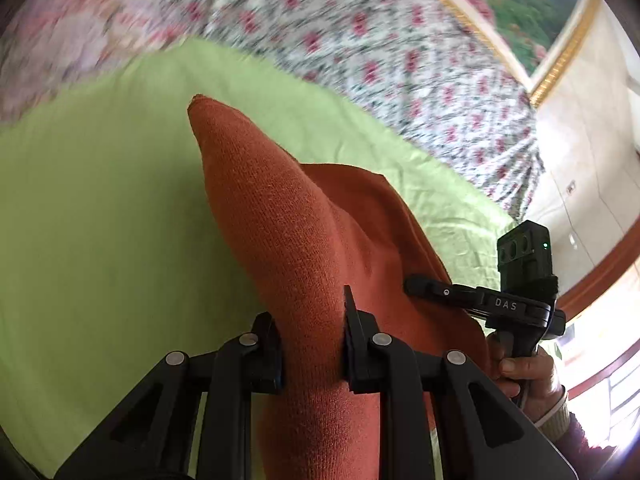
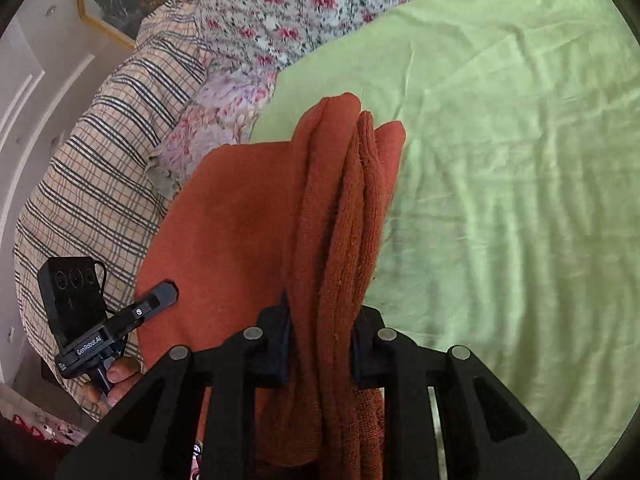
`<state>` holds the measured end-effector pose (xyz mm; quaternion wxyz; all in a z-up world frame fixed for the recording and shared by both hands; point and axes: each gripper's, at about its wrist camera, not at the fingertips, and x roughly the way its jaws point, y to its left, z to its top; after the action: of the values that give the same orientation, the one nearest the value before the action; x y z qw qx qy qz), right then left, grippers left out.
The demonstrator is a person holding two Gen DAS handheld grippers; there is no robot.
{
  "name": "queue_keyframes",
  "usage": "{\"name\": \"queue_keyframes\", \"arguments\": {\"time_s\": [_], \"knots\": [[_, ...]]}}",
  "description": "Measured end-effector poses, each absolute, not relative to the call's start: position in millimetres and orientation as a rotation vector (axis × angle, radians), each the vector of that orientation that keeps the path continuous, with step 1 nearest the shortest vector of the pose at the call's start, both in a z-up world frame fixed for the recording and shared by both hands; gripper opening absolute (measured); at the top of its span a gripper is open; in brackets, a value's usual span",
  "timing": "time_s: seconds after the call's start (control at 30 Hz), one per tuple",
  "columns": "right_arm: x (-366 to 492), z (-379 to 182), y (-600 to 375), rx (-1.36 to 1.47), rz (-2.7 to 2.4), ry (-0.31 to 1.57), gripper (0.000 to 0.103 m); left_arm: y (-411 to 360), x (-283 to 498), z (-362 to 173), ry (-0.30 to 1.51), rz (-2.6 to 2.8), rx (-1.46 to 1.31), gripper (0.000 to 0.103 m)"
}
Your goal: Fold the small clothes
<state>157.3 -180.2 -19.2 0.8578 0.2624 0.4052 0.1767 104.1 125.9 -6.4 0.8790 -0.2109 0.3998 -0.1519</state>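
The left gripper point(image 1: 310, 334) is clamped on a bunched fold of the rust-orange knit garment point(image 1: 280, 216), which stands up in a peak between its fingers. The right gripper point(image 2: 320, 346) is clamped on several stacked layers of the same garment point(image 2: 340, 200). The garment is held above the light green sheet point(image 2: 500, 160). A floral bedspread point(image 1: 360, 40) lies beyond the sheet, and a plaid cloth point(image 2: 100, 152) lies to the left in the right wrist view.

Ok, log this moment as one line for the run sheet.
left gripper: shut on rust-orange garment | right gripper: shut on bunched edge | garment lifted over green sheet | fold not laid
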Motion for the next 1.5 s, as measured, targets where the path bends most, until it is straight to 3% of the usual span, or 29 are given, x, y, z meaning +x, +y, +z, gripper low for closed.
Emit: {"name": "queue_keyframes", "arguments": {"time_s": [0.13,0.33,0.57,0.7,0.93,1.0,1.2,1.37,1.5], "knots": [[161,-45,-169,0.529,0.326,0.918,0.023,134,104,-41,0.888,-0.295,-0.471,0.02],[153,-59,-179,0.581,0.32,0.906,0.027,137,106,-49,0.898,-0.326,-0.502,0.026],[153,-35,-179,0.468,0.224,0.889,0.045,161,110,-42,0.878,-0.284,-0.552,0.056],[151,-6,-184,0.394,0.184,0.798,0.045,179,122,-38,0.849,-0.197,-0.586,0.057],[198,-9,-159,0.334,0.226,0.834,0.039,182,159,-45,0.892,-0.125,-0.57,0.057],[210,-19,-153,0.325,0.227,0.867,0.011,176,169,-49,0.926,-0.094,-0.515,0.057],[187,13,-160,0.323,0.233,0.71,0.01,158,189,-51,0.944,0.004,-0.296,0.054],[211,-39,-167,0.313,0.164,0.865,0.01,147,219,-54,0.94,0.115,-0.095,0.053],[209,-36,-167,0.324,0.158,0.851,0.014,151,230,-50,0.955,0.135,-0.092,0.05]]}}
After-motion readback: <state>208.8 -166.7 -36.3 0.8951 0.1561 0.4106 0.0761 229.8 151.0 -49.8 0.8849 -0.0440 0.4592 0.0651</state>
